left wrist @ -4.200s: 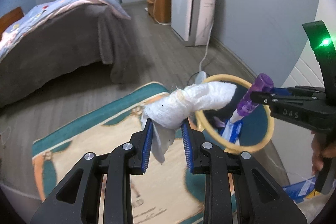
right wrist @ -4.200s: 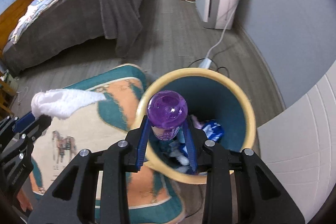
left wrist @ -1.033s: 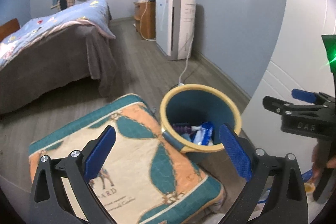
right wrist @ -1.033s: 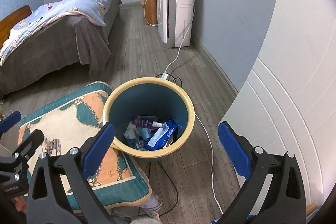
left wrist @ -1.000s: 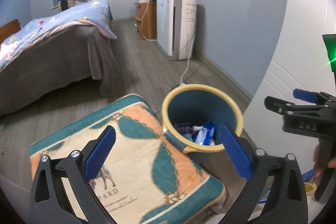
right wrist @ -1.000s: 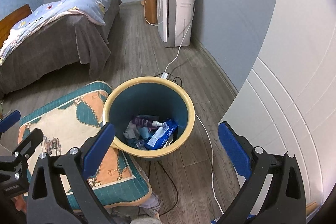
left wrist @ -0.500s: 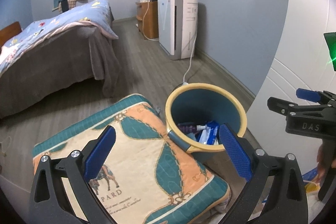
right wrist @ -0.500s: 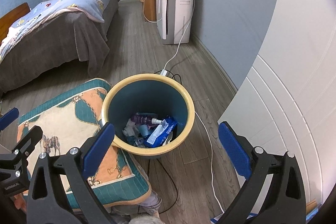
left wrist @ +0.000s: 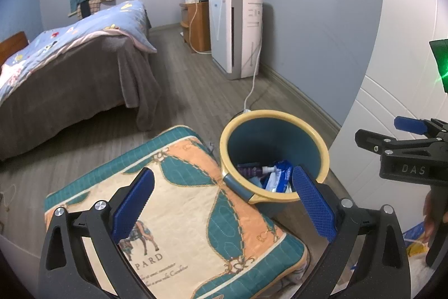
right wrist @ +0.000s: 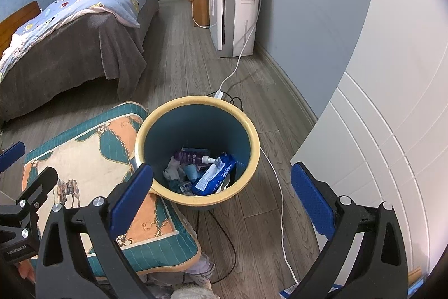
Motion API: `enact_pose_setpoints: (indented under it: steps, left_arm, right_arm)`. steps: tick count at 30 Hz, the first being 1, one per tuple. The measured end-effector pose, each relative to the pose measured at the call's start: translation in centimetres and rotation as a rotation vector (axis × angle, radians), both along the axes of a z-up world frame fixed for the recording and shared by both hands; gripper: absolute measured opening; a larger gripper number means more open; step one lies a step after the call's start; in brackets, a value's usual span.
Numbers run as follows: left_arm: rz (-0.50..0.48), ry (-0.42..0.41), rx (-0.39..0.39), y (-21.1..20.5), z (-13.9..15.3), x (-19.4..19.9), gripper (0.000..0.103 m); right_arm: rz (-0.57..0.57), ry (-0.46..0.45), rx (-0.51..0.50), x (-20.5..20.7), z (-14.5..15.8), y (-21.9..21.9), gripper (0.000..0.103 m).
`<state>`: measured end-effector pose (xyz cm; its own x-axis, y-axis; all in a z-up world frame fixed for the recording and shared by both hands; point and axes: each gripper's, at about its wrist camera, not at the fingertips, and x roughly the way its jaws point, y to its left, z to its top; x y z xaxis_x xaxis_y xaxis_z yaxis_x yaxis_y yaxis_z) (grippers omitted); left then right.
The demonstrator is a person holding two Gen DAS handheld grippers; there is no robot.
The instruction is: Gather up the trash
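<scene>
Right now your left gripper (left wrist: 222,202) stands wide apart with nothing between its blue pads (left wrist: 131,205), hanging over the cushion (left wrist: 179,217), and your right gripper (right wrist: 221,194) is spread just as wide and just as empty above the bin (right wrist: 196,105). In the left wrist view you can read "DAS" in pale letters on the black body of the right gripper at the right edge, and in the right wrist view the left gripper's body at the lower left carries small white writing that looks like "GenRoboAI". The bin is teal inside with a cream rim, standing on the wood floor and touching the cushion's near corner. The trash lies at its bottom: a purple bottle (right wrist: 190,157) on its side, a blue wipes packet (right wrist: 217,177) whose print is too small to read, and crumpled white tissue (right wrist: 173,168). On the cushion, under a printed horse, you can read "PARD" with a line of finer script below it that stays illegible. A white cable (right wrist: 275,187) runs over the floor past the bin toward a white air purifier (right wrist: 238,13) by the wall, and a bed (right wrist: 72,27) stands well apart on the left.
</scene>
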<state>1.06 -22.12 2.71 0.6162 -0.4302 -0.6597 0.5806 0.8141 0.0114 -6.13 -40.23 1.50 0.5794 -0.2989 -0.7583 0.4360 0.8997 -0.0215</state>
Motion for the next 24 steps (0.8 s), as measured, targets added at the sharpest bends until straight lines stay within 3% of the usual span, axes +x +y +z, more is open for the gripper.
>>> enact_pose_setpoints:
  steps: [24]
  left_arm:
    - [-0.008, -0.002, 0.007, 0.12, -0.39, 0.07, 0.098]
  right_arm:
    - [0.005, 0.004, -0.004, 0.02, -0.15, 0.06, 0.097]
